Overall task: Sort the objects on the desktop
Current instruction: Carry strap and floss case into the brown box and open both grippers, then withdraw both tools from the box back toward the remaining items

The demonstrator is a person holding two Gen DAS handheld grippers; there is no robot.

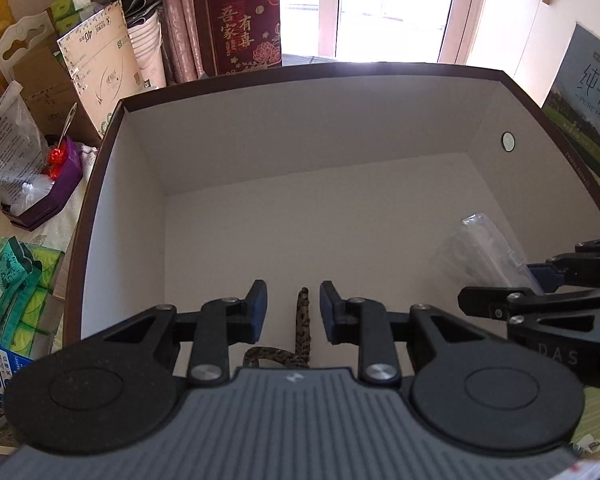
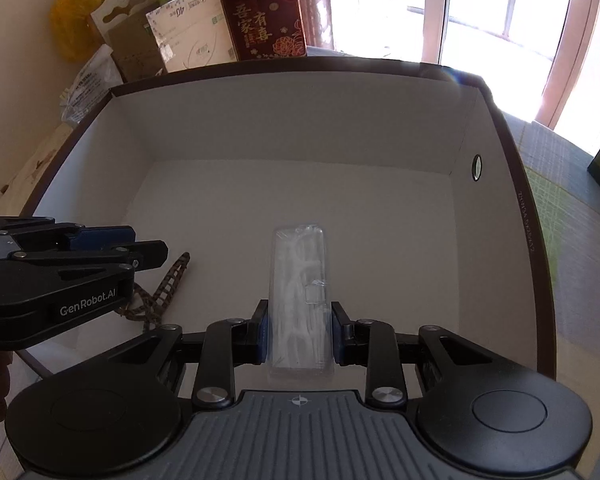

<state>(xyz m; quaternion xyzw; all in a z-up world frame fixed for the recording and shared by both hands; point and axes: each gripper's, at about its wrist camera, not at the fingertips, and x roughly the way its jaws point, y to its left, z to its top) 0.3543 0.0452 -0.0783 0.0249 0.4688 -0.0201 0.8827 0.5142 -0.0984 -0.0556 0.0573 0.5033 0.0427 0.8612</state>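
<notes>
A large open box (image 1: 112,184) with white inner walls and a dark rim fills both views. My left gripper (image 1: 293,312) hangs low inside it, jaws a narrow gap apart. A thin leopard-print hair band (image 1: 302,320) runs between the pads without touching either; its loop curls back under the gripper body. In the right wrist view the hair band (image 2: 168,284) lies under the left gripper (image 2: 156,246). My right gripper (image 2: 299,328) is shut on a clear plastic case of white floss picks (image 2: 298,280), held over the box floor. That case (image 1: 480,252) also shows at the right.
Left of the box lie a purple tray with red trinkets (image 1: 54,184), a plastic bag (image 1: 12,136) and green tissue packs (image 1: 16,292). Cardboard boxes (image 1: 100,68) and a dark red gift box (image 1: 246,20) stand behind it. A milk carton (image 1: 584,96) stands at the right.
</notes>
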